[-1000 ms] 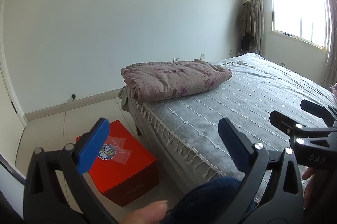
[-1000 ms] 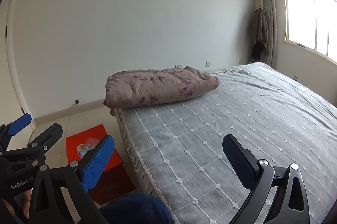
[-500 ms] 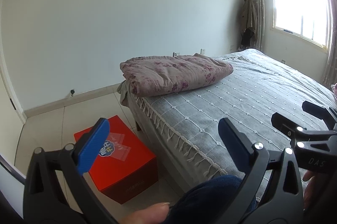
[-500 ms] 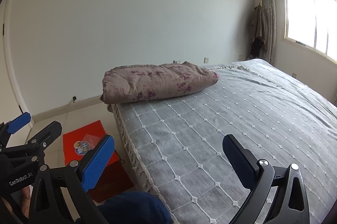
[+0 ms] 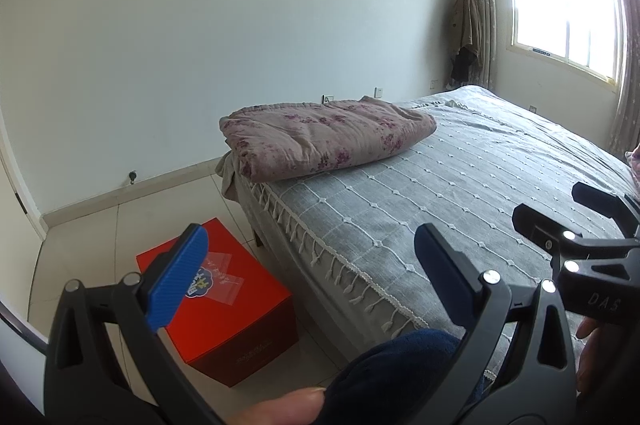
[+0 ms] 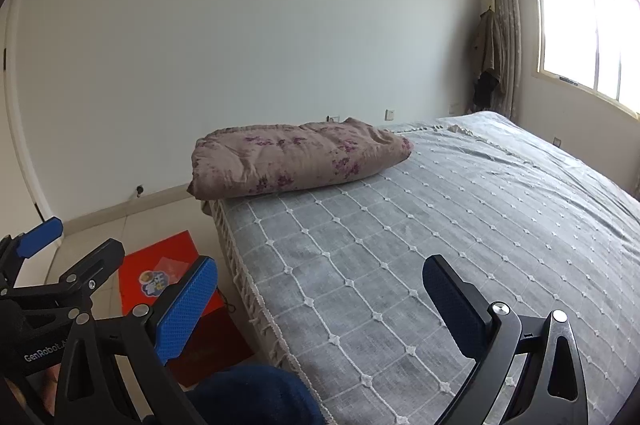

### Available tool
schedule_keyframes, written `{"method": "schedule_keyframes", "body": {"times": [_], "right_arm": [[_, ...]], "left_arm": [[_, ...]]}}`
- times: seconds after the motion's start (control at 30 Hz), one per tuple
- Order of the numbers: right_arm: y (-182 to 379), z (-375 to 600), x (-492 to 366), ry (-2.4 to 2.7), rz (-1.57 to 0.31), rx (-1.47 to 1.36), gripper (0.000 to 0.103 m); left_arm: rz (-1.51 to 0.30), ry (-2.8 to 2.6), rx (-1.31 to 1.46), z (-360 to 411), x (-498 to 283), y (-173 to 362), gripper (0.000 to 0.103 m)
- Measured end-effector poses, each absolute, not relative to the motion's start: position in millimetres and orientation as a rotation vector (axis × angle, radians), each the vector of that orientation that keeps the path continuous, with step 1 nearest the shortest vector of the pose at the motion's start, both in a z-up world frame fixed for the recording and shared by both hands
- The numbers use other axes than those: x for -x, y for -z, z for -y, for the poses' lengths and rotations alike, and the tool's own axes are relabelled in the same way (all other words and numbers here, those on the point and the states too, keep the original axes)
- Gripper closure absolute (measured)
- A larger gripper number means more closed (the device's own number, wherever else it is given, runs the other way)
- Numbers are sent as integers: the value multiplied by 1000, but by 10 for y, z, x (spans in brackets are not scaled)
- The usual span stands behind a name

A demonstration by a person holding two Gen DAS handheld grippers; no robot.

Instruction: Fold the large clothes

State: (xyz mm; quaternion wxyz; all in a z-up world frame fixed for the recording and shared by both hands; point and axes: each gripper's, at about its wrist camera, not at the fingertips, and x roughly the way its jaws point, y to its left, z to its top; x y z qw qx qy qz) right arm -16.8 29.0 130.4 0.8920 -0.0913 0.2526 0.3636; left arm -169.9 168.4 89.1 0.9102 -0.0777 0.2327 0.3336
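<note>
- The task's thing, as far as we can tell, is the floral quilt (image 5: 326, 139), which lies as a thick folded bundle at the far corner of the bed (image 5: 460, 209), one end reaching the edge above the floor. It already lies folded; whether it was just folded or waits to be opened and refolded, we cannot settle from here.
- Our left gripper (image 5: 308, 267) hangs with its blue pads wide apart and nothing between them, above the fringed side of the bed and well short of the quilt.
- Our right gripper (image 6: 320, 299) is likewise spread and empty, over the near part of the grey bedspread.
- Over the last second both views have shifted a little: the quilt now sits slightly lower and further right in the left view, so we have swung or tipped the grippers somewhat, with no contact with cloth. The quilt itself looks unmoved, so we judge nothing has changed for the task.
- The bedspread is grey with a white stitched grid and a tasselled fringe, and looks smooth and flat.
- A red box (image 5: 224, 299) stands on the tiled floor just beside the bed.
- Beyond are a plain white wall, a curtained window (image 5: 564, 17), and a coat (image 5: 464, 25) hanging in the corner.
- A dark blue knee (image 5: 392, 373) shows between the grippers.
</note>
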Motion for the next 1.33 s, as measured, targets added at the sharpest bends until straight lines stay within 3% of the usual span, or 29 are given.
{"method": "schedule_keyframes", "body": {"times": [1.33], "right_arm": [[-1268, -334, 129, -763, -550, 164, 0]], "left_arm": [[-478, -663, 159, -1665, 1687, -879, 1]]}}
